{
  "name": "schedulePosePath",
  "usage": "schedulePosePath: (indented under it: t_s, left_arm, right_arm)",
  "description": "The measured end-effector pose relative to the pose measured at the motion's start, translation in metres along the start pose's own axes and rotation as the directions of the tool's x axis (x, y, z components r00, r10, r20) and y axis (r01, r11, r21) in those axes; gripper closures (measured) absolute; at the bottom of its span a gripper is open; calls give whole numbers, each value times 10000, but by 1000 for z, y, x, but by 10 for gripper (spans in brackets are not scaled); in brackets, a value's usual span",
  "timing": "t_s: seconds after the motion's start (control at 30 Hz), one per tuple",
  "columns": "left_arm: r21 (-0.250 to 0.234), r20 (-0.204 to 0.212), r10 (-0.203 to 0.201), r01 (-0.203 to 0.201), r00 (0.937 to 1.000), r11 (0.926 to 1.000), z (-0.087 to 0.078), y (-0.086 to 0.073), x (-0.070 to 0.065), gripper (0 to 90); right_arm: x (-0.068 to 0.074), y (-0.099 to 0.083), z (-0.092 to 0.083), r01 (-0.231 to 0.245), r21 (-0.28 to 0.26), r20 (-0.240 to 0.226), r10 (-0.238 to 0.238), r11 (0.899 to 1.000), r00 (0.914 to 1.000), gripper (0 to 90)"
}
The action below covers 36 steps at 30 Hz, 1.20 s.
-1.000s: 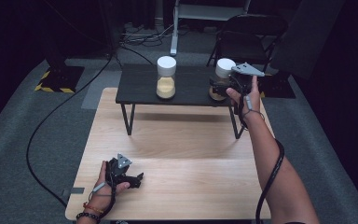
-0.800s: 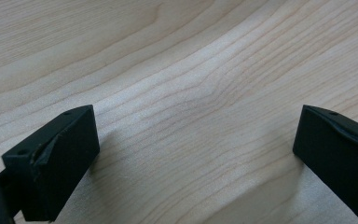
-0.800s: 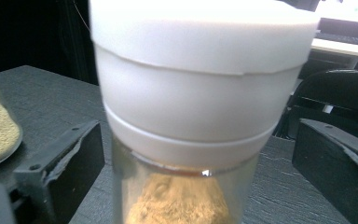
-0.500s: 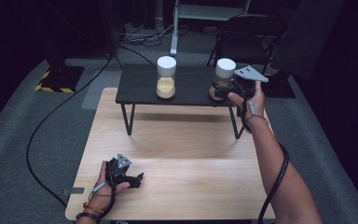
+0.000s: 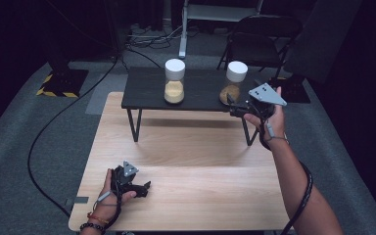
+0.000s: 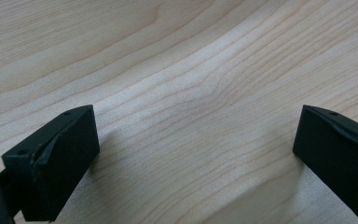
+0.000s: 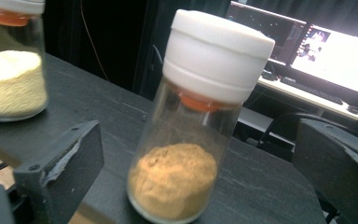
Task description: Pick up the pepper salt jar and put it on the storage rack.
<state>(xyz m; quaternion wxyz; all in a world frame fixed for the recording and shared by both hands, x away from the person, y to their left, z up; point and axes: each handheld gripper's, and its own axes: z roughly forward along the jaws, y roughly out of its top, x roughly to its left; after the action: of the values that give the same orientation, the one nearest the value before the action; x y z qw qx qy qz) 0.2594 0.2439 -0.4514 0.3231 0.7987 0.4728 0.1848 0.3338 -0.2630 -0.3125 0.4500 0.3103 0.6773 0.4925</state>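
Standing upright near the right end of the black side table (image 5: 147,95), the brown-powder jar (image 7: 196,126) is framed between the spread, empty jaws of the right gripper (image 5: 233,109). If the glass were clipped off-centre, it could be toppled. The left gripper (image 5: 139,187), likewise spread, is rested on the wooden table (image 6: 191,93).

In the right gripper view the second jar (image 7: 10,60) is cut off by the left and top edges, while in the high view the right hand-held gripper (image 5: 234,108) hides the brown-powder jar's (image 5: 235,78) base.
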Motion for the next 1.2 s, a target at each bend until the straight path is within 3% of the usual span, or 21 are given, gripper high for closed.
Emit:
schedulePosePath:
  t_s: [0.6,1.2]
  left_arm:
    - [-2,1,-3,3,10000,10000,0,0,0,4]
    - [-2,27,28,-28,10000,10000,0,0,1,5]
  right_arm:
    - [12,-40,-37,926,-433,-412,-944,9948,9947,18]
    - [31,-82,-52,1654,260,-946,-1623,9859,9822,18]
